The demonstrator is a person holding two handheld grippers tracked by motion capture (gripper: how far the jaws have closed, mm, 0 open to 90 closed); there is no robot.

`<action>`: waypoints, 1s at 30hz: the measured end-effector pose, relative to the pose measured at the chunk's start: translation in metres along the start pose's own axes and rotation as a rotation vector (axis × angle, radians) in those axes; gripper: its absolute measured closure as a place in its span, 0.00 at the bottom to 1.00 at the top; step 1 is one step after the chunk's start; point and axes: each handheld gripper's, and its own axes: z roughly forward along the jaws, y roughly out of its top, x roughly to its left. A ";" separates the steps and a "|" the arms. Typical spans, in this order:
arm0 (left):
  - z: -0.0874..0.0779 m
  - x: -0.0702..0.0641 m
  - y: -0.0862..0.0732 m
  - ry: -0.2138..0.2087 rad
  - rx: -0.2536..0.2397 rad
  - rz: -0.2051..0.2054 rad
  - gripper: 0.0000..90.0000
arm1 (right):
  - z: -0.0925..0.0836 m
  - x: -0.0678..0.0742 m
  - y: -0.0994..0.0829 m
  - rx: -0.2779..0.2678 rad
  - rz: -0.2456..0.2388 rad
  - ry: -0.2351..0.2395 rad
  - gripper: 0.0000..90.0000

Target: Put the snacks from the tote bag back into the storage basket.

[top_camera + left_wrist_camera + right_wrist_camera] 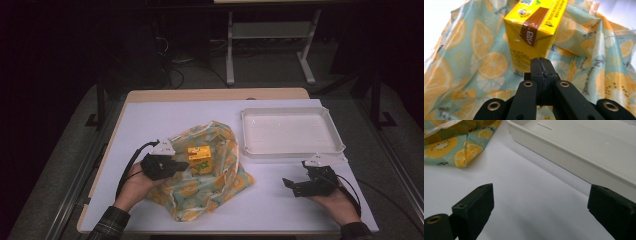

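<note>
Table [150, 120]: white top with a wooden rim along the far and left edges; bare surface at the far left and along the near edge between the two hands.
Tray [292, 149]: white, shallow, at the far right of the table, its near wall just beyond the right tool; a strip of bare table lies between it and the cloth.
Cloth [220, 180]: crumpled, pale green with orange and lemon slices, mid-table, folds raised around the carton.
Carton [199, 159]: yellow drink box with a brown band and green print, standing on the cloth, just beyond the left tool's tips.
Left tool [181, 165]: jaws pressed together, nothing between them, tips at the carton's lower edge.
Right tool [291, 186]: jaws spread wide, over bare table, pointing left toward the cloth.
</note>
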 end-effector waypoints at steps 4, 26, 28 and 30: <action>0.002 -0.004 0.002 -0.013 -0.006 0.006 1.00 | 0.000 0.000 0.000 0.003 -0.001 0.002 0.07; 0.003 -0.013 0.011 -0.024 -0.015 0.013 0.88 | 0.000 0.001 -0.001 0.010 0.001 0.016 0.08; 0.000 -0.012 0.011 -0.027 -0.016 0.001 0.82 | 0.000 0.001 -0.001 0.011 0.000 0.017 0.08; -0.004 -0.011 0.012 -0.025 -0.016 0.001 0.74 | 0.000 0.001 -0.001 0.012 0.001 0.016 0.08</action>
